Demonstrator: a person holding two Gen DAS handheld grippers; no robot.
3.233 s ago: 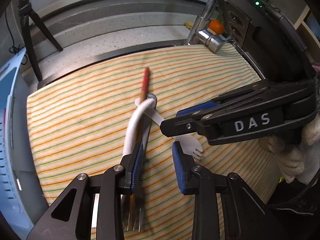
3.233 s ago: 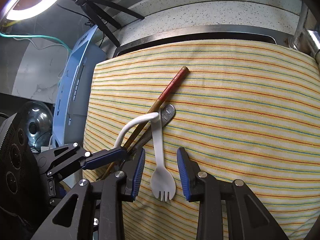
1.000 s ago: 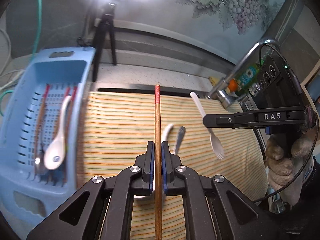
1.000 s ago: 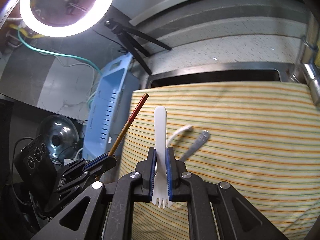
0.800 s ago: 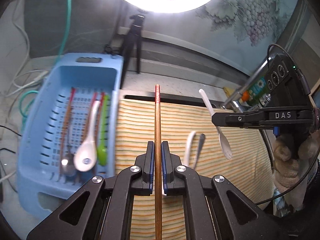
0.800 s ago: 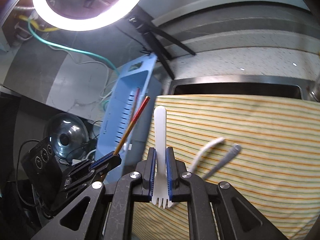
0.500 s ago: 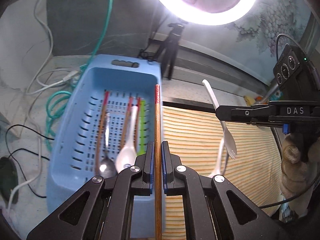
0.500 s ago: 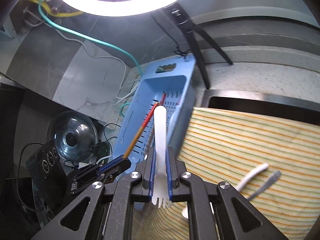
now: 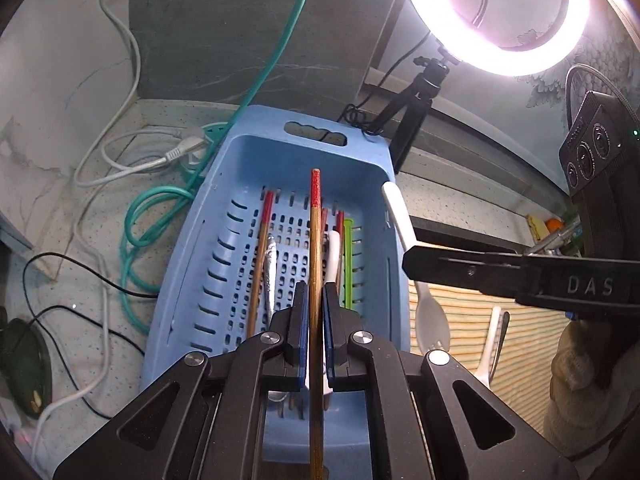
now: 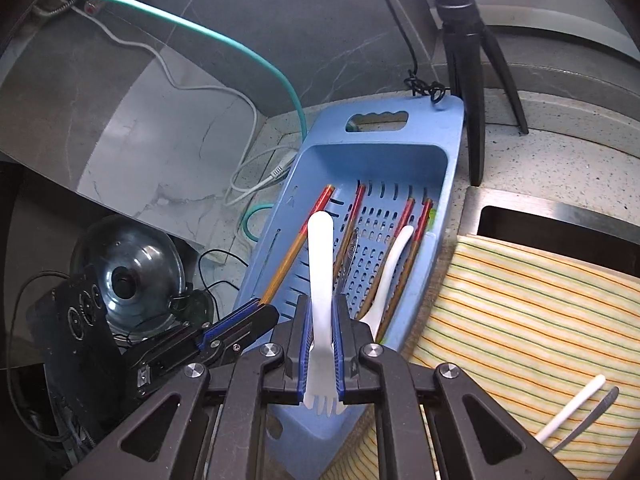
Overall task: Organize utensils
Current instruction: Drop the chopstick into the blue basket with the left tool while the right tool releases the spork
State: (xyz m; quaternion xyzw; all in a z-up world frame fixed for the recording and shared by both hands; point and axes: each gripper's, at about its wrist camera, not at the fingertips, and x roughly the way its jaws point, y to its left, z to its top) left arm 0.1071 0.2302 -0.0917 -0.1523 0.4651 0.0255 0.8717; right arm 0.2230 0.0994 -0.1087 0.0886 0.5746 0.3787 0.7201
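My left gripper point(image 9: 315, 316) is shut on a red-tipped wooden chopstick point(image 9: 315, 240) and holds it in the air over the blue slotted basket point(image 9: 240, 168). My right gripper point(image 10: 321, 340) is shut on a white plastic spork point(image 10: 320, 264), also held above the basket point(image 10: 452, 148). The basket holds several red-tipped chopsticks point(image 10: 404, 248), a white spoon point(image 10: 386, 276), a metal spoon point(image 9: 270, 272) and a green utensil point(image 9: 348, 256). A white spoon handle point(image 10: 572, 410) and a metal utensil handle point(image 10: 592, 416) lie on the striped cloth point(image 10: 520, 320).
A ring light point(image 9: 496, 12) on a black tripod point(image 10: 468, 60) stands behind the basket. Teal and white cables point(image 9: 136, 208) lie on the counter to the left. A glass pot lid point(image 10: 128, 268) sits lower left. A sink opening point(image 10: 560, 228) shows behind the cloth.
Both grippers closed on their utensils, lifted them off the cloth and carried them left. They now hang over the blue basket; the white spoon and metal utensil stayed on the cloth.
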